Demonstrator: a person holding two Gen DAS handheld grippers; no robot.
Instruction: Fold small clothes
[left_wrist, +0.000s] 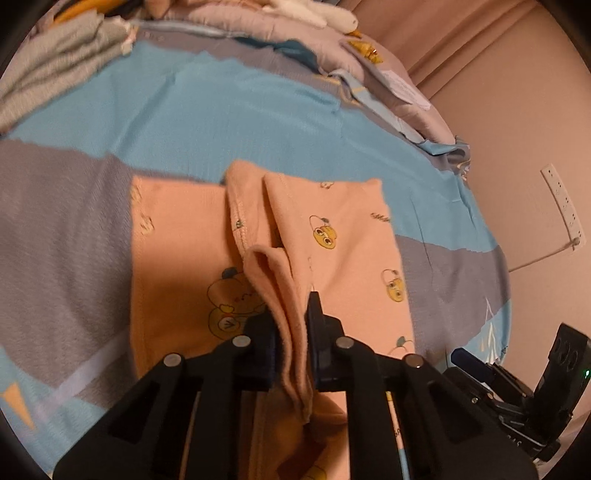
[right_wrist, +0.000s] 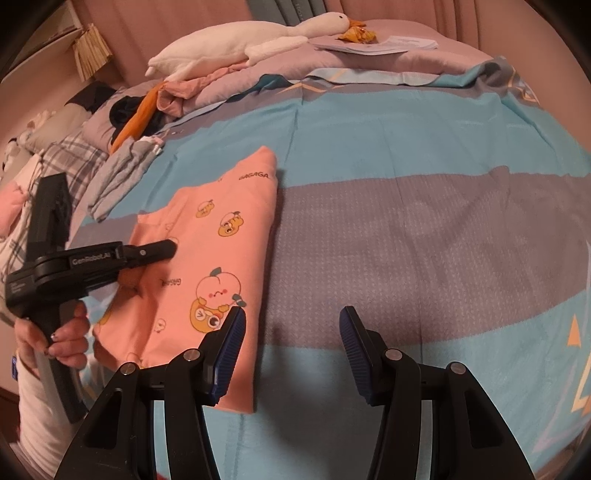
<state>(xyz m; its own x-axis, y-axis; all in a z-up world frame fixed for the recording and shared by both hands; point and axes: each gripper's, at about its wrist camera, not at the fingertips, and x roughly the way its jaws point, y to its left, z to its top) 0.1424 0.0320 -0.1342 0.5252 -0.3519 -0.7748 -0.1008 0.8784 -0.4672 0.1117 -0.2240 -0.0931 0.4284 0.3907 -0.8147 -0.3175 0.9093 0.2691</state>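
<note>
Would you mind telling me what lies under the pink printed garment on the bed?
The pink printed garment lies on the blue and grey striped bedsheet, which shows on every side. Whatever sits directly beneath it is covered. The left gripper pinches a raised fold.

A bed (right_wrist: 406, 229) spread with a blue-and-grey banded cotton cover fills the room under dim, warm light. Behind its head hang pinkish pleated curtains (right_wrist: 424, 11) (drawn shut). Beside the bed's far edge, a white power strip (left_wrist: 563, 206) lies on the pinkish floor.
</note>
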